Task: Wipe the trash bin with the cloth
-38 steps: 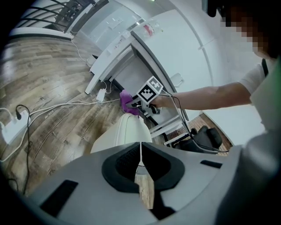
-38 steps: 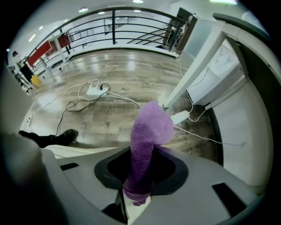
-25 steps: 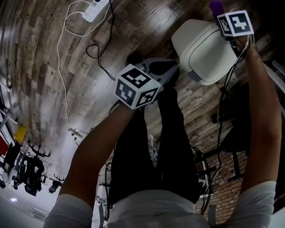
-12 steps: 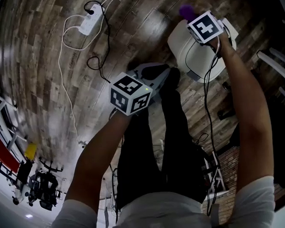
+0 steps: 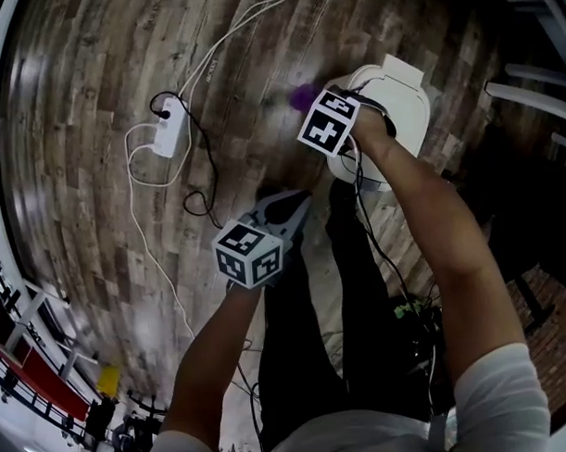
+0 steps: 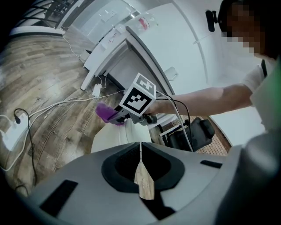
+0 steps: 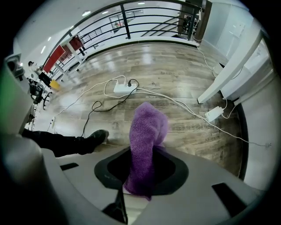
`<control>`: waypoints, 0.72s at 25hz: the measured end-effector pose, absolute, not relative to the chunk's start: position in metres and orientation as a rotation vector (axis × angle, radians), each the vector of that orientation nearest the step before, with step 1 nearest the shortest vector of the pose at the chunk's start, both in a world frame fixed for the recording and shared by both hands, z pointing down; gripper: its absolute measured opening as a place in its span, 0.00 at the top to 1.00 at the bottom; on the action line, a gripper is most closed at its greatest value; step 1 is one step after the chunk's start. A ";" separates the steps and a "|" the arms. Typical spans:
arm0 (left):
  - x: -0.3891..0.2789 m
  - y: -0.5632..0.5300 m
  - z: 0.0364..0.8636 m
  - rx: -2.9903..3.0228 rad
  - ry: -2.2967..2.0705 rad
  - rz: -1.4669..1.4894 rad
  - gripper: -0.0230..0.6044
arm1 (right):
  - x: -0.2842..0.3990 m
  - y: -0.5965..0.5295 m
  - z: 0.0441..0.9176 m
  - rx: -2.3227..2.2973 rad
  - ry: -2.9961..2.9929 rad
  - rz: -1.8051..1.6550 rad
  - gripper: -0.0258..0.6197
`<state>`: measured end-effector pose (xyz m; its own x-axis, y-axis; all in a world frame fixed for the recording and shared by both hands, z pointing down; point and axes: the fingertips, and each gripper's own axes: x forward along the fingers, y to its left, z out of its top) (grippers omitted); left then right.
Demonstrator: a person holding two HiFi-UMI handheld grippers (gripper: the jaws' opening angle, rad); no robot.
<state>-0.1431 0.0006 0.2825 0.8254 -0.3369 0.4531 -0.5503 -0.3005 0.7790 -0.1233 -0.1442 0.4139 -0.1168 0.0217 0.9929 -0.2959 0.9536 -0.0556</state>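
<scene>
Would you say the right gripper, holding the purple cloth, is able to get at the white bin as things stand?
Probably yes: the right gripper hangs close by the top of the bin with the cloth pinched in it, and nothing seems to lie between them.

- The right gripper [image 7: 139, 169] shows only its marker cube [image 5: 332, 122] in the head view; the jaws lie hidden beneath it.
- Only a purple tip of the cloth [image 5: 303, 96] shows past that cube. In the right gripper view its lower end sinks into the dark recess between the jaws, so the pads' contact cannot be made out.
- The near side of the trash bin [image 5: 401, 96] is covered by the right hand [image 5: 368, 134] and the cube. In the left gripper view its lower part sits behind the left gripper [image 6: 141, 151].
- The white cables [image 5: 223, 48] from the power strip [image 5: 166, 132] run off the top edge.
- A yellow thing [image 5: 108, 378] at the lower left is too small and blurred to name.
</scene>
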 end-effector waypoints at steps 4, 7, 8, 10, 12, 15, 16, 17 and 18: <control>-0.142 0.001 0.281 1.925 -0.646 0.257 0.96 | -0.125 -0.128 0.416 0.166 -1.653 0.261 0.80; -0.145 0.001 0.280 1.931 -0.638 0.265 0.96 | -0.126 -0.116 0.417 0.138 -1.638 0.244 0.80; -0.147 0.001 0.280 1.932 -0.636 0.267 0.96 | -0.126 -0.113 0.417 0.130 -1.631 0.239 0.80; -0.150 0.002 0.280 1.933 -0.634 0.272 0.96 | -0.127 -0.105 0.418 0.113 -1.617 0.231 0.80; -0.154 0.004 0.281 1.933 -0.632 0.279 0.96 | -0.128 -0.096 0.418 0.095 -1.608 0.223 0.80; -0.158 0.007 0.280 1.937 -0.626 0.291 0.96 | -0.130 -0.083 0.417 0.072 -1.604 0.208 0.80; -0.159 0.007 0.279 1.940 -0.622 0.296 0.96 | -0.130 -0.079 0.417 0.066 -1.603 0.204 0.80; -0.160 0.008 0.279 1.944 -0.619 0.300 0.96 | -0.130 -0.075 0.417 0.061 -1.602 0.203 0.80; -0.161 0.009 0.279 1.947 -0.615 0.304 0.96 | -0.131 -0.071 0.417 0.058 -1.601 0.203 0.80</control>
<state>-0.1613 0.0089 0.2793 0.8370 -0.2843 0.4675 -0.5441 -0.3426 0.7659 -0.1308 -0.0708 0.4170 -0.0429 0.0883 0.9952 -0.1630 0.9821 -0.0942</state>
